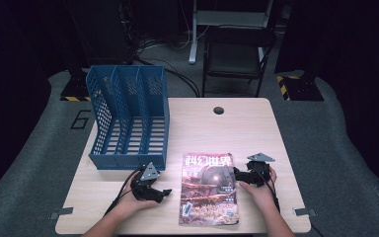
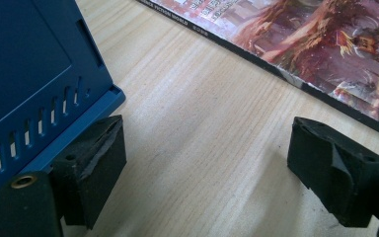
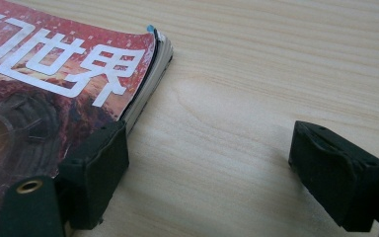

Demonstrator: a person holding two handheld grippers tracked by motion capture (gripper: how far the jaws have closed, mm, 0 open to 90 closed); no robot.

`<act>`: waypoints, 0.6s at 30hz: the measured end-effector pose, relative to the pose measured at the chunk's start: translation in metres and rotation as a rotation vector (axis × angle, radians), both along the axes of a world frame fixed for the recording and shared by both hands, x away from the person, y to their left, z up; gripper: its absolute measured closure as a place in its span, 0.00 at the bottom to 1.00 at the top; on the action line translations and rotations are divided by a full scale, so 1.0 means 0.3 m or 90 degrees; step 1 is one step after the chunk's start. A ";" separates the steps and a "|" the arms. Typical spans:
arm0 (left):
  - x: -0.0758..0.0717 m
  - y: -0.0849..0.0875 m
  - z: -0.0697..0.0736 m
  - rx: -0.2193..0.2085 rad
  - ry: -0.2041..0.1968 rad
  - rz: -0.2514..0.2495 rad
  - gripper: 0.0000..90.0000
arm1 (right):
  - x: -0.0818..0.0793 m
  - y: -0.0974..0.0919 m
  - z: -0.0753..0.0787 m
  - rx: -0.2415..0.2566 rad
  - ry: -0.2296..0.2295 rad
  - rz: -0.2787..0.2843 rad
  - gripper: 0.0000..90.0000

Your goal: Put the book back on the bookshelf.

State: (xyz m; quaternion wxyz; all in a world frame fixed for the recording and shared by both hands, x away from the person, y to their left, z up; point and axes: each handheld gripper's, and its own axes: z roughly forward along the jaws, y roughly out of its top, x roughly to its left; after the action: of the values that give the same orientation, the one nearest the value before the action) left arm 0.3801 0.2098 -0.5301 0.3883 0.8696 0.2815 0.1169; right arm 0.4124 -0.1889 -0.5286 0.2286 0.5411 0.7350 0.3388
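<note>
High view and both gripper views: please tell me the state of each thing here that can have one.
Red-covered paperback magazine: closed, lying flat on the table, cover up.
Blue plastic three-slot file rack: upright, all slots empty.
Left hand-held gripper: open, nothing between its jaws, beside the rack's corner.
Right hand-held gripper: open, one jaw at the magazine's edge, not gripping.
Black folding chair: unfolded, unoccupied.

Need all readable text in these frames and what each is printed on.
"科幻世界": white title across the top of the magazine cover; its last characters show large in the right gripper view.
"6": pale numeral on the grey floor mat left of the table.
"...FICTION WORLD": small print along the magazine's spine edge, partly cut off.
Small white blocks lower on the cover: too small to read.
</note>
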 end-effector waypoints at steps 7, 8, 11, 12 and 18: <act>0.003 -0.002 0.001 0.010 -0.007 0.001 0.17 | -0.002 -0.001 -0.001 -0.006 -0.005 0.000 0.17; 0.002 -0.002 0.001 0.008 -0.006 0.001 0.17 | -0.002 -0.001 0.001 -0.011 -0.005 0.002 0.19; 0.001 -0.004 0.002 0.011 -0.003 0.005 0.17 | -0.015 0.004 0.012 -0.013 0.009 0.005 0.24; 0.001 -0.003 0.003 0.014 -0.006 0.005 0.17 | -0.017 0.007 0.013 -0.013 0.010 0.000 0.26; 0.004 -0.004 0.007 0.017 0.004 0.006 0.18 | -0.019 0.009 0.024 -0.017 0.026 0.009 0.31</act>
State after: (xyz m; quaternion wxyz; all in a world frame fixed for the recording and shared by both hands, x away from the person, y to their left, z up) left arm 0.3813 0.2086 -0.5278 0.3753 0.8739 0.2849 0.1196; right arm 0.4068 -0.1861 -0.5214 0.2181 0.5396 0.7479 0.3192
